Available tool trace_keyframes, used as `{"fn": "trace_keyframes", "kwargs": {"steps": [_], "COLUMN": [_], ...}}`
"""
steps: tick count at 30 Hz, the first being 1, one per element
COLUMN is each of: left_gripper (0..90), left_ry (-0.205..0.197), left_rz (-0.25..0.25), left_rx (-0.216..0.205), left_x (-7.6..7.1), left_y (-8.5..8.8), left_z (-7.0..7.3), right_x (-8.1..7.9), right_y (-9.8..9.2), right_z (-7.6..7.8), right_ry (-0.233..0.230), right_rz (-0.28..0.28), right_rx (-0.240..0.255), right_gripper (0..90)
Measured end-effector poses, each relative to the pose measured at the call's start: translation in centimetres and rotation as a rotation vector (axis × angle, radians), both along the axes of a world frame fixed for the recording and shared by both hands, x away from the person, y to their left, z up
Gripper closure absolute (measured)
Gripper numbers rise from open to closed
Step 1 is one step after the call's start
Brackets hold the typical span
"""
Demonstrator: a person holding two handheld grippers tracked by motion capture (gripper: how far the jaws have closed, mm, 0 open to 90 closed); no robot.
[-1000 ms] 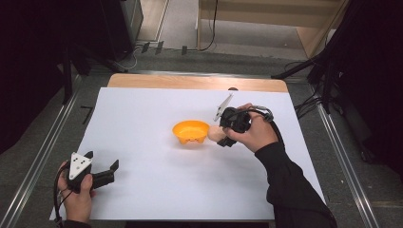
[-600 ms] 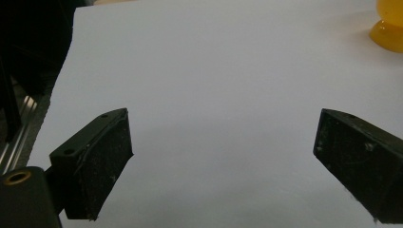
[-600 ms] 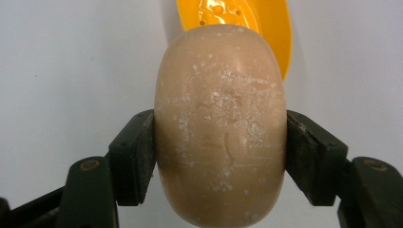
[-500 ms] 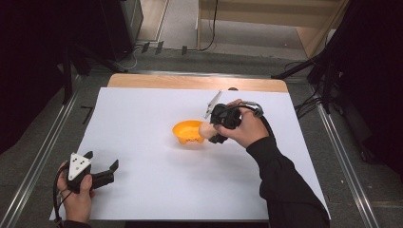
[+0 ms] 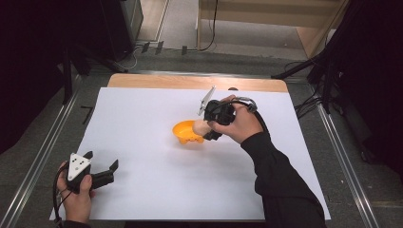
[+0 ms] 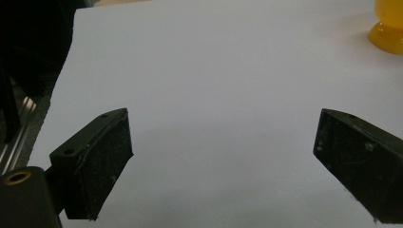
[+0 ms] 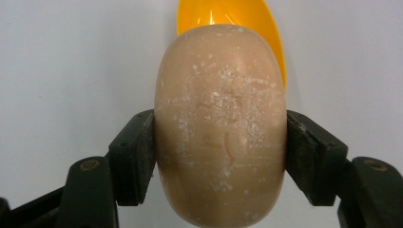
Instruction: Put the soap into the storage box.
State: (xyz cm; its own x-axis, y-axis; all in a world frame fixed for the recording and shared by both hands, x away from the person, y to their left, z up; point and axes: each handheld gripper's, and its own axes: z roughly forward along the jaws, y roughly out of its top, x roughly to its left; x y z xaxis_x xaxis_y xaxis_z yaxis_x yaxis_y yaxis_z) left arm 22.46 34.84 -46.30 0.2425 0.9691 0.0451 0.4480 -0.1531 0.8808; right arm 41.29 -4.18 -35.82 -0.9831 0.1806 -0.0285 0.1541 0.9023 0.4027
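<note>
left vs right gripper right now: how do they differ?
The left gripper has its jaws wide apart with nothing between them; the right gripper is clamped on a beige soap bar. Left rests near the table's corner; right is at the orange bowl. Both have black jaws.

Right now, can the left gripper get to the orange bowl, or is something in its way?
Probably yes. The left gripper has open, empty jaws, and bare white sheet lies between it and the orange bowl. The right gripper holds a beige soap over it, though.
</note>
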Motion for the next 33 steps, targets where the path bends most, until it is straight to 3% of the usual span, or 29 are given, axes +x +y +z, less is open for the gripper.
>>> {"fn": "trace_keyframes", "kwargs": {"steps": [10,33], "left_gripper": [5.9,5.9], "left_ry": [0.001,-0.001], "left_rz": [0.000,0.000], "left_rx": [0.001,-0.004], "left_x": [0.0,0.0], "left_y": [0.0,0.1], "left_z": [0.0,0.0], "right_x": [0.6,1.9], "right_y": [1.3,4.1], "right_z": [-0.3,-1.2], "right_ry": [0.004,0.005], "right_rz": [0.021,0.124], "right_rx": [-0.005,0.005], "right_gripper": [33.1,33.1]}}
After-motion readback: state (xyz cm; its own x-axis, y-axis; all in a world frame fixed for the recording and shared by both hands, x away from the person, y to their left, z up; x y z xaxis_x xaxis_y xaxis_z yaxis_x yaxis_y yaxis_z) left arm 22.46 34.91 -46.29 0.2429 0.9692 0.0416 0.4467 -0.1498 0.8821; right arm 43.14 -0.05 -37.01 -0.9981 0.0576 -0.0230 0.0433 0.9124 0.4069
